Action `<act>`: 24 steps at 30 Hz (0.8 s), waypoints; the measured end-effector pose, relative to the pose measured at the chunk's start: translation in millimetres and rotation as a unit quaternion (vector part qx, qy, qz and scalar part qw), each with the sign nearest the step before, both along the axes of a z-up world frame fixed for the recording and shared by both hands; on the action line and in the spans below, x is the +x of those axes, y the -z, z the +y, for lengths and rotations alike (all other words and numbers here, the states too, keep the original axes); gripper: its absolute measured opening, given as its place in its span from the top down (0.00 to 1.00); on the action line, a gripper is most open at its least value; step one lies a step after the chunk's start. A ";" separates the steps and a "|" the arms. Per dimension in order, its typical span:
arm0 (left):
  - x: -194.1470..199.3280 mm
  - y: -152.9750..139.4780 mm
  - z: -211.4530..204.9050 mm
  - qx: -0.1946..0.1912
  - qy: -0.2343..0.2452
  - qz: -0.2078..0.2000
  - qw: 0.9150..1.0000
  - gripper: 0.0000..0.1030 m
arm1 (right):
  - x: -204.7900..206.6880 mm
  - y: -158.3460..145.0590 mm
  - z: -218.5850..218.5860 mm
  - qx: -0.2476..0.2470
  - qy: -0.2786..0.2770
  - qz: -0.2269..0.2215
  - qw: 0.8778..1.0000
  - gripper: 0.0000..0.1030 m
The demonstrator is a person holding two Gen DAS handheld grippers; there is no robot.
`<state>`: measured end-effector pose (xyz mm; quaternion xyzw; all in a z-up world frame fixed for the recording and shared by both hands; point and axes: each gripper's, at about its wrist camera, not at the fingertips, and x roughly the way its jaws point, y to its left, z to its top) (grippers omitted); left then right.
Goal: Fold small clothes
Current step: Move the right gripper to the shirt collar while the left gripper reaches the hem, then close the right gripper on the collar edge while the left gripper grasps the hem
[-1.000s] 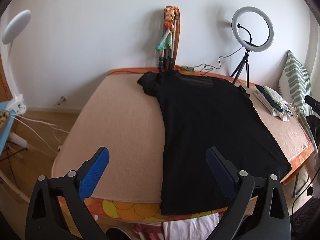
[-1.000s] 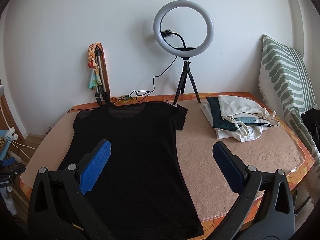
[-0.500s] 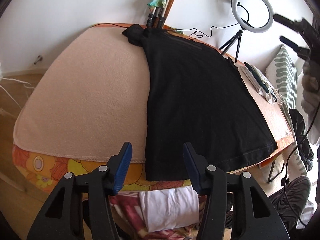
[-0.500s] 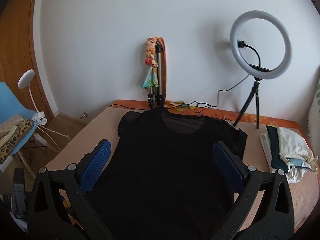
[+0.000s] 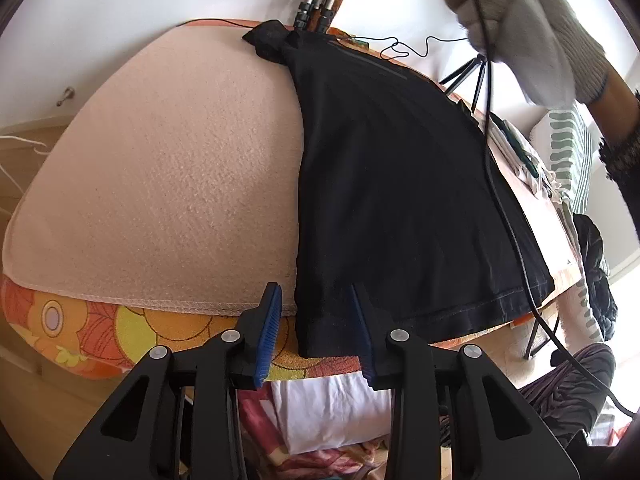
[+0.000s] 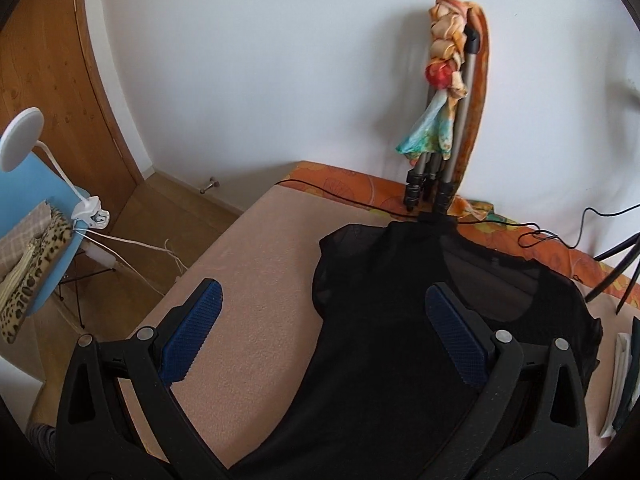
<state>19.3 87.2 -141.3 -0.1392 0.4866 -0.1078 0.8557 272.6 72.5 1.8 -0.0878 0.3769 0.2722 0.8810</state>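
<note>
Grasp step: black short-sleeved T-shirt (image 5: pixel 392 184) lies flat on the peach-blanketed tabletop (image 5: pixel 168 168). Left gripper (image 5: pixel 316 334), jaws part-open, straddles its near hem corner; right gripper (image 6: pixel 324 336) hovers wide open near the shoulder. Next, pinch both.

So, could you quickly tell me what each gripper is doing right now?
Left gripper: open, holding nothing, jaws straddling the black T-shirt's hem corner.
Right gripper: wide open, empty, above the shirt's sleeve.
</note>
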 end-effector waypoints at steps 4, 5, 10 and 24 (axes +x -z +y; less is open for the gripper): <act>2.4 2.7 1.4 -0.011 0.001 0.011 1.000 0.75 | 41.3 36.1 35.1 -0.021 -0.006 0.047 0.999 0.08; 1.8 2.6 1.5 -0.015 0.002 0.011 1.000 0.75 | 49.0 44.4 43.2 -0.030 -0.008 0.053 0.998 0.09; 1.9 2.4 -1.7 -0.018 0.008 0.010 1.000 0.82 | 89.3 87.3 77.2 -0.066 -0.004 0.085 0.994 0.17; 6.9 6.9 0.9 -0.053 0.000 0.021 0.998 0.96 | 160.7 161.7 117.9 -0.153 0.027 0.118 0.981 0.50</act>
